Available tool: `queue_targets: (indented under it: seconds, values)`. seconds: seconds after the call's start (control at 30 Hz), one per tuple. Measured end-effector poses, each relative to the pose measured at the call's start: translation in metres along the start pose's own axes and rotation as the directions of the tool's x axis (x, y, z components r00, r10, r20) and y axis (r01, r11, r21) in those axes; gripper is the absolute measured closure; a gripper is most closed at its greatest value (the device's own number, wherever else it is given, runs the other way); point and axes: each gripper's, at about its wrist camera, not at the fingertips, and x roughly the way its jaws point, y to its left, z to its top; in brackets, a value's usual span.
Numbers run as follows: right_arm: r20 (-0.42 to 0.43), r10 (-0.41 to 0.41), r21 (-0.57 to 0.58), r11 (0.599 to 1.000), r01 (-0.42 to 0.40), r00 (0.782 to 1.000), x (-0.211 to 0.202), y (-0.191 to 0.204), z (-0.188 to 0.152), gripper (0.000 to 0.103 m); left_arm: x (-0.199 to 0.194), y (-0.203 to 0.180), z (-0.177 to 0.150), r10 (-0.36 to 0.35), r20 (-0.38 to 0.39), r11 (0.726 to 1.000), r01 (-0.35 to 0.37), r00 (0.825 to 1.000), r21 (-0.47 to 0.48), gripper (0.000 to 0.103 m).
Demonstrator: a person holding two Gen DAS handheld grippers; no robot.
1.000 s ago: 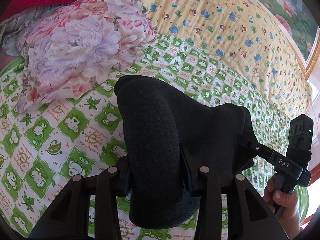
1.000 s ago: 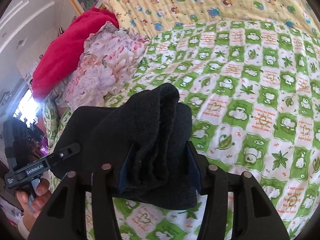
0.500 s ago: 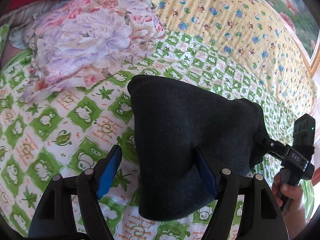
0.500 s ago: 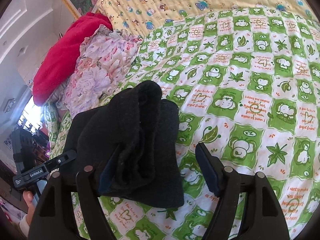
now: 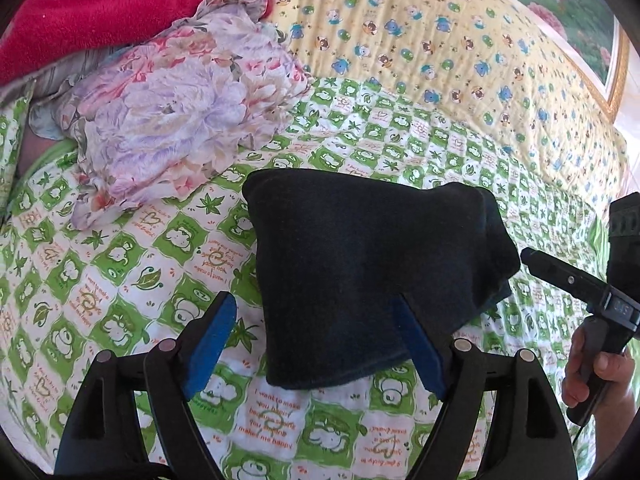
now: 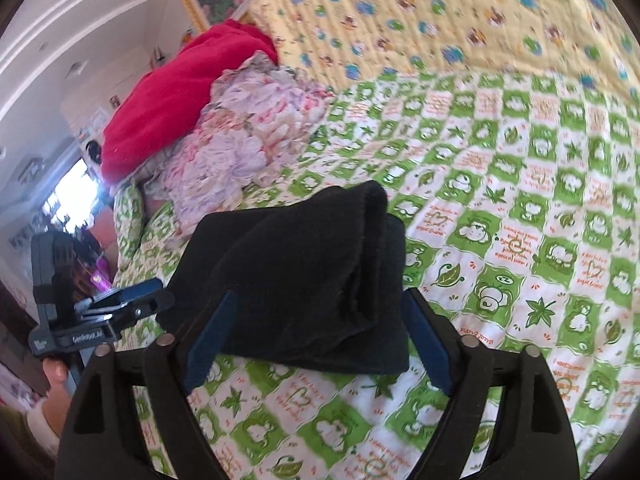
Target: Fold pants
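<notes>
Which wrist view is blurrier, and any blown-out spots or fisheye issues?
Right wrist view: motion-smeared, the yellow quilt and green checked bedspread prints soft; window at left blown out white. Left wrist view: sharp, bedspread lettering readable, even daylight, no glare. Both: strong fisheye curvature, dark vignette corners, black folded pants show little surface detail.

The pants (image 5: 360,280) are dark, near-black, of thick fleecy cloth, folded into a compact, roughly square bundle of several layers. They lie flat on the green-and-white checked bedspread (image 5: 120,260), with the rounded fold edges stacked along one side (image 6: 372,248).
</notes>
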Motion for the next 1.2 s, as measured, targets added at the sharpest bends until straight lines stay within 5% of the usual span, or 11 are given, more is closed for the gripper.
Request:
queue_targets:
  seconds: [0.63, 1.2]
  values:
    - [-0.044, -0.152, -0.27, 0.953, 0.135, 0.987, -0.006, 0.05, -0.042, 0.013, -0.015, -0.021, -0.042, 0.129, -0.004, 0.986, -0.127, 0.992, 0.105, 0.02]
    - [-0.048, -0.15, -0.264, 0.955, 0.132, 0.988, 0.004, 0.051, -0.055, 0.005, -0.015, -0.028, -0.056, 0.131, 0.006, 0.982, -0.131, 0.991, 0.136, 0.018]
